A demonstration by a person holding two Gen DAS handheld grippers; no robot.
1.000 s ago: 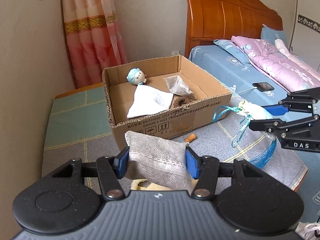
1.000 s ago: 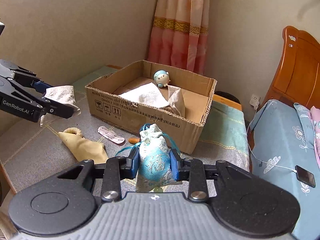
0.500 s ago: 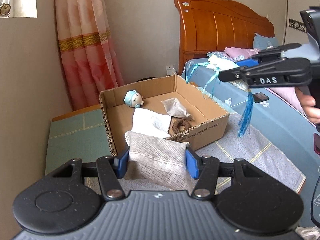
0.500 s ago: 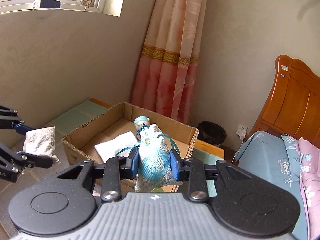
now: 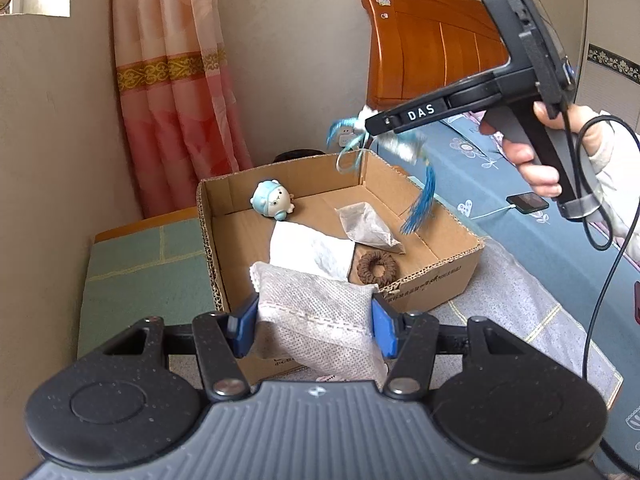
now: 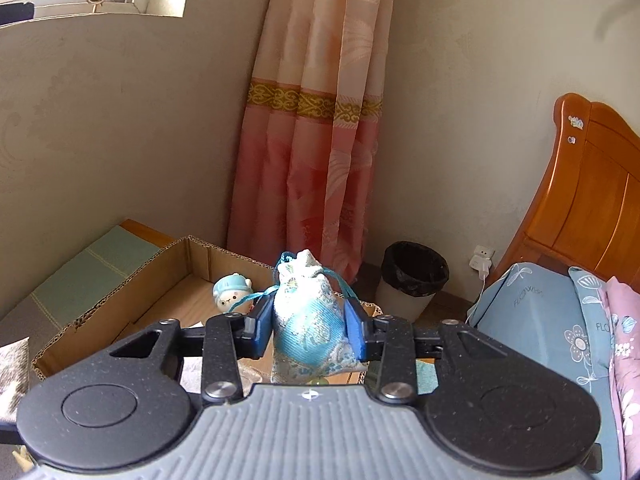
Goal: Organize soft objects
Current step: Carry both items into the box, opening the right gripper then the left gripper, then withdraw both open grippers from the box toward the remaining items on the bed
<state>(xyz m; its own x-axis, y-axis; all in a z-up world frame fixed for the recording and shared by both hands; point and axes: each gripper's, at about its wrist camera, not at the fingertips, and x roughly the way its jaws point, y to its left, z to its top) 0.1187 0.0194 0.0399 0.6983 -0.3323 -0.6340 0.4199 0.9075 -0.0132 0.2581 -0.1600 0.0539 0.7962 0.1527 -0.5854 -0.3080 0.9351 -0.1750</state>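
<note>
Right gripper (image 6: 308, 330) fingers opening around the blue pouch (image 6: 310, 320) above the box (image 5: 432, 276); left gripper (image 5: 314, 322) clamps the grey sachet (image 5: 316, 316).

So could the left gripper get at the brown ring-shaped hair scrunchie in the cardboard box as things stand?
Probably not yet. The left gripper is shut on a grey mesh fabric pouch, so its jaws are occupied. The brown scrunchie lies uncovered in the open-topped cardboard box, just beyond the pouch, so the path looks free otherwise.

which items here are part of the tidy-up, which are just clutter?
Job: grey pouch in left tool; blue pouch between the opening jaws of right tool; box holding plush, white cloth, scrunchie.
Lying about: phone, bin, curtain.
</note>
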